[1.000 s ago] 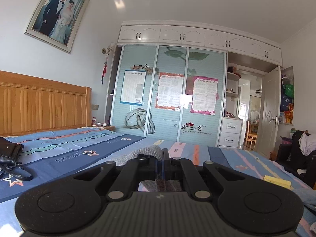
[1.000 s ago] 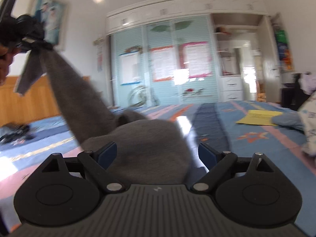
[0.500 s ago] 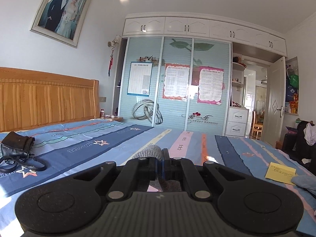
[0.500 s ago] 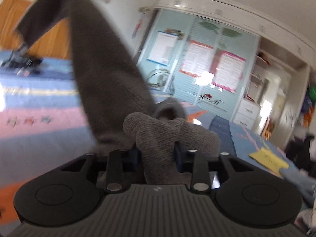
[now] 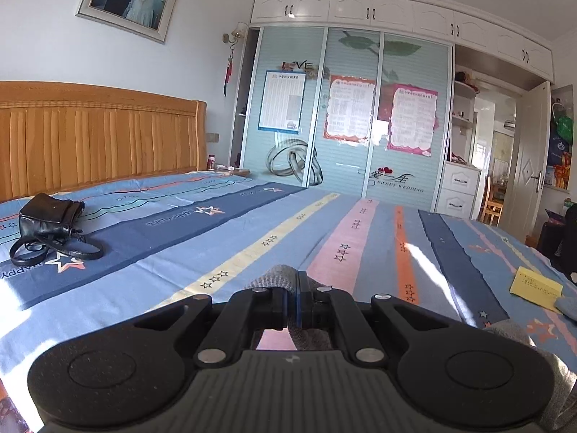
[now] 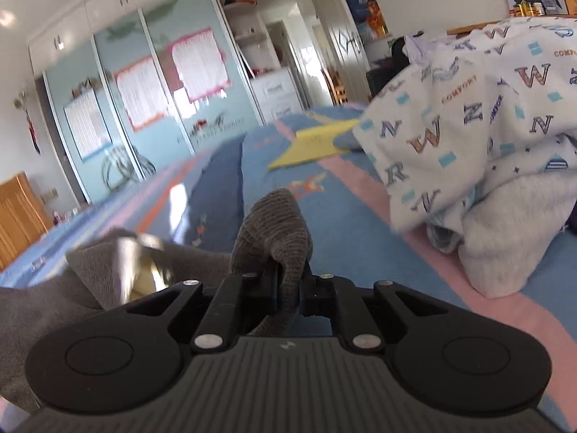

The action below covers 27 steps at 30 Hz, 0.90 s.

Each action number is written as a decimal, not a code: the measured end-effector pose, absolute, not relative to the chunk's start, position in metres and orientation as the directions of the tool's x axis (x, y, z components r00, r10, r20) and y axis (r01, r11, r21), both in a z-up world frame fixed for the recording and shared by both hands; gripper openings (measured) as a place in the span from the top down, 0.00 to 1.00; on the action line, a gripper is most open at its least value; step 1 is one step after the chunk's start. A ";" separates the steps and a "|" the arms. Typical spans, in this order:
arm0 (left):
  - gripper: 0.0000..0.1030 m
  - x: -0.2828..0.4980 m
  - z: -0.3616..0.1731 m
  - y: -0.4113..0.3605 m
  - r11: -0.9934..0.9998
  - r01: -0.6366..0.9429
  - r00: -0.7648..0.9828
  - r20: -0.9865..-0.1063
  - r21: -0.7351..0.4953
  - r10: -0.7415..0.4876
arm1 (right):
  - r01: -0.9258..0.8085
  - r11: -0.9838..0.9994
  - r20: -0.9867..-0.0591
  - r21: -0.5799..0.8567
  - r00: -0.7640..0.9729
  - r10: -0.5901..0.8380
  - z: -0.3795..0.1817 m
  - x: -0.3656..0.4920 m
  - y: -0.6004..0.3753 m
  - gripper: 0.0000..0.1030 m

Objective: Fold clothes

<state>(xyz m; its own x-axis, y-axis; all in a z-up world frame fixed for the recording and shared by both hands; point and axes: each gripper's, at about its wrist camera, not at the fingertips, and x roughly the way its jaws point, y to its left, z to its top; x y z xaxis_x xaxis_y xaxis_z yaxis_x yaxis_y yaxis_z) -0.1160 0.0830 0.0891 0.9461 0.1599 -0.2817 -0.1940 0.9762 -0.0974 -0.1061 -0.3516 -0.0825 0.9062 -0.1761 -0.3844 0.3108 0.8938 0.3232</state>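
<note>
Your left gripper (image 5: 292, 301) is clenched on a fold of the grey knit garment (image 5: 276, 277). Your right gripper (image 6: 290, 285) pinches another bunch of it (image 6: 277, 229), low over the striped bedsheet (image 6: 346, 223).
</note>
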 end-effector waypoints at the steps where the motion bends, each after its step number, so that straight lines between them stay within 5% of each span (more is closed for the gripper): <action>1: 0.96 -0.115 0.087 0.081 0.977 -0.191 0.944 -0.289 -0.093 0.157 | 0.313 0.898 -0.393 0.308 0.902 -0.180 -0.084 -0.106 -0.350 0.89; 6: 0.96 -0.108 0.081 0.067 0.984 -0.161 0.941 -0.313 -0.076 0.130 | 0.308 0.920 -0.423 0.244 0.887 -0.184 -0.090 -0.113 -0.343 0.86; 13: 0.91 -0.103 0.068 0.024 0.997 -0.083 0.935 -0.346 -0.010 0.075 | 0.359 0.910 -0.353 0.208 0.895 -0.272 -0.079 -0.134 -0.352 0.29; 19: 0.91 -0.103 0.049 -0.002 0.999 0.053 0.899 -0.434 -0.009 -0.052 | 0.387 0.890 -0.194 0.239 0.918 -0.347 -0.069 -0.158 -0.361 0.21; 27: 0.86 -0.116 0.034 -0.021 0.981 0.184 0.853 -0.487 -0.054 -0.187 | 0.159 0.975 -0.138 0.157 0.981 -0.138 -0.062 -0.144 -0.324 0.13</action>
